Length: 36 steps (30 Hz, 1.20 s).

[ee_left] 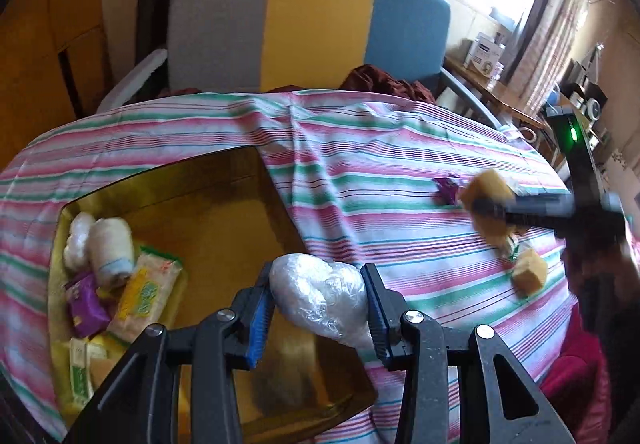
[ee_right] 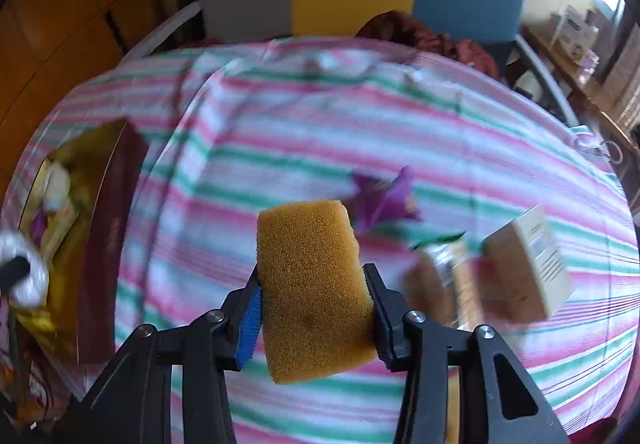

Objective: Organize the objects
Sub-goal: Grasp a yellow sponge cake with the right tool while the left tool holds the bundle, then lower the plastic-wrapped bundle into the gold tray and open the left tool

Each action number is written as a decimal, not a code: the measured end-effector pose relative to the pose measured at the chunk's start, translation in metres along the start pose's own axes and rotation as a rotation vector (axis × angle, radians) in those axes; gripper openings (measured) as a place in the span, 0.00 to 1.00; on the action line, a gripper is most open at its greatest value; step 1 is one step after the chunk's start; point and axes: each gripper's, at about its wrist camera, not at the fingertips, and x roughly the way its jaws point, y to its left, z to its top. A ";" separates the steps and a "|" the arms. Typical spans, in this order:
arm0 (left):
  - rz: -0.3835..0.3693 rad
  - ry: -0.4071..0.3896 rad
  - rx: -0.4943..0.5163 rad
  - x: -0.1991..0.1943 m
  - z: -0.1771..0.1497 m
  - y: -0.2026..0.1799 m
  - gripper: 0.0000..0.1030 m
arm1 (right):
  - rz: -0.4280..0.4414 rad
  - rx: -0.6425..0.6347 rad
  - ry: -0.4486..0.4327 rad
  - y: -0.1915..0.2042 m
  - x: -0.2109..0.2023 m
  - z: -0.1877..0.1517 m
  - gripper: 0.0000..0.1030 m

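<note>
Here, nearest the lens in the left wrist view, the left gripper (ee_left: pixel 320 300) pinches a crinkly plastic-wrapped bundle (ee_left: pixel 320 294) low in the centre of the frame, over the near right corner of the gold-lined box (ee_left: pixel 276 203). The wrap looks slippery and soft, so the bundle could squirm out of the pads and land on the striped cloth (ee_left: pixel 400 163) instead of inside. Already in the box's lower left sit a white roll (ee_left: pixel 110 250), a purple packet (ee_left: pixel 86 302) and yellow packets (ee_left: pixel 146 290).

In the right wrist view, the right gripper (ee_right: pixel 316 308) clamps a tan sponge (ee_right: pixel 312 292) at bottom centre; foam compresses, so a quick swing might let it twist loose. Further up the frame lie a purple wrapper (ee_right: pixel 380 203) and, at right, a pale carton (ee_right: pixel 524 264), blurred. Both grippers heading for the box could collide over it.
</note>
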 end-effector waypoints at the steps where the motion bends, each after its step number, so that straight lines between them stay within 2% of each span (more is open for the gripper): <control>1: 0.017 -0.008 -0.003 -0.003 -0.004 0.004 0.41 | 0.007 -0.006 0.007 0.008 0.003 -0.006 0.45; 7: 0.126 -0.067 -0.003 -0.022 -0.025 0.022 0.41 | 0.013 -0.001 0.016 0.022 0.022 -0.027 0.45; 11: 0.172 -0.079 -0.018 -0.028 -0.040 0.034 0.41 | -0.017 -0.034 -0.004 0.028 0.034 -0.031 0.43; 15: 0.199 -0.077 -0.039 -0.029 -0.049 0.044 0.41 | -0.002 -0.022 -0.021 0.025 0.035 -0.033 0.43; 19: 0.208 -0.083 -0.051 -0.030 -0.055 0.047 0.41 | 0.021 -0.012 -0.035 0.023 0.038 -0.036 0.43; 29: 0.221 -0.056 -0.084 -0.023 -0.066 0.055 0.41 | -0.001 -0.043 -0.028 0.027 0.044 -0.038 0.43; 32: 0.207 -0.057 -0.122 -0.027 -0.067 0.065 0.41 | -0.010 -0.051 -0.031 0.028 0.044 -0.038 0.43; 36: 0.165 -0.068 -0.232 -0.038 -0.063 0.094 0.41 | -0.014 -0.052 -0.029 0.028 0.044 -0.038 0.43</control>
